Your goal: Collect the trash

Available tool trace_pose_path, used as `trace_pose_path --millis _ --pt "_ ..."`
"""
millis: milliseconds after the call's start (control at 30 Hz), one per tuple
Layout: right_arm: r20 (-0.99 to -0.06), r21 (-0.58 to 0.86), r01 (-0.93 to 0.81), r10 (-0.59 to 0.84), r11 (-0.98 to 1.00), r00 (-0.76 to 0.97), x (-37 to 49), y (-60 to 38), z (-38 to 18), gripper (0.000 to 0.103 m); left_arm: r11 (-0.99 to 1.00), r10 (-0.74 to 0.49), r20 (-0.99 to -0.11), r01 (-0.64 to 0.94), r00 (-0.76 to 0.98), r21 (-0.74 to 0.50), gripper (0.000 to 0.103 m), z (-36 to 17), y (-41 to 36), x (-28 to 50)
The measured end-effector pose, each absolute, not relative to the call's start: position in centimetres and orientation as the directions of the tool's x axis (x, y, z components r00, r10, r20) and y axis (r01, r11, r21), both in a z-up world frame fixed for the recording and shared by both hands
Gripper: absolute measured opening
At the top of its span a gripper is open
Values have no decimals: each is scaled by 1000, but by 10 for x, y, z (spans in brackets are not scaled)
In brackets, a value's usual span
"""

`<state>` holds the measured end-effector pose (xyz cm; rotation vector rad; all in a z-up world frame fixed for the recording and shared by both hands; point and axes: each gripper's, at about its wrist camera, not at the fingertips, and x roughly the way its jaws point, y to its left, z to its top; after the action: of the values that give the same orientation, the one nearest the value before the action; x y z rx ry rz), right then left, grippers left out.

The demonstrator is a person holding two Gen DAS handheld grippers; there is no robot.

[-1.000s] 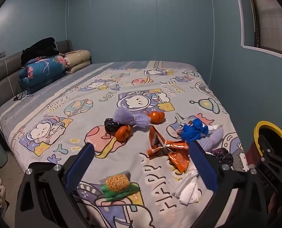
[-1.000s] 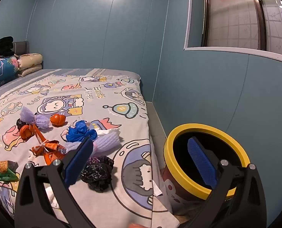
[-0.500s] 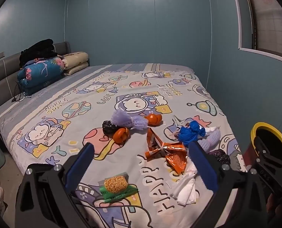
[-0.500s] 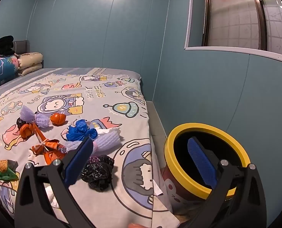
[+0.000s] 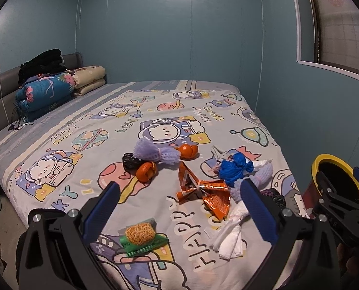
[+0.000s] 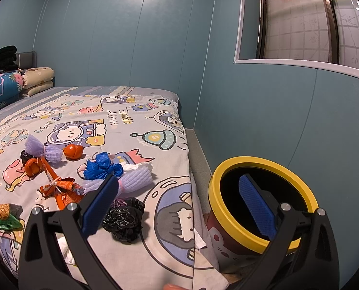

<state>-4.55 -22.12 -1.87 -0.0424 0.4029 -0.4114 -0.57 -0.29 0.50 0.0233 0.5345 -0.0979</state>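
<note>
Trash (image 5: 203, 189) lies scattered on the bed (image 5: 87, 120), bin (image 6: 259, 166) beside it; with both grippers (image 5: 179, 207) (image 6: 179, 203) spread empty, we descend squarely over one piece before closing.

I see the trash scattered on the bed (image 5: 87, 111): a noodle packet (image 5: 140, 235) nearest me, a wrapper (image 5: 203, 191) behind it, peels (image 5: 146, 171) further back, and the bin (image 6: 259, 207) on the floor right of the bed.

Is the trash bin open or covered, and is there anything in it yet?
Open: the bin stands upright beside the bed with no lid on its yellow rim. Contents: cannot tell, since its inside shows only black.
</note>
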Motion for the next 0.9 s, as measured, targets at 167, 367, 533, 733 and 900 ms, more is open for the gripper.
trace_pose_path --millis 167,367,533,733,900 --pt "-373 -121 380 -397 917 839 -46 -221 -19 96 995 -89 -510 102 856 -3 96 5 -2 -6" --pt "-372 -122 380 -397 917 839 -45 -221 -19 96 994 -93 -510 105 855 -6 96 5 -2 -6" --pt "-372 -122 381 -398 916 838 -45 -220 -19 96 994 -96 -513 107 853 -8 96 4 -2 -6" --pt "-374 -122 380 -397 917 838 -45 -220 -19 96 994 -97 -514 108 852 -10 96 3 -4 -5" --pt "-374 -122 380 -397 917 838 -45 -221 -20 96 994 -100 -516 111 851 -9 96 3 -4 -5"
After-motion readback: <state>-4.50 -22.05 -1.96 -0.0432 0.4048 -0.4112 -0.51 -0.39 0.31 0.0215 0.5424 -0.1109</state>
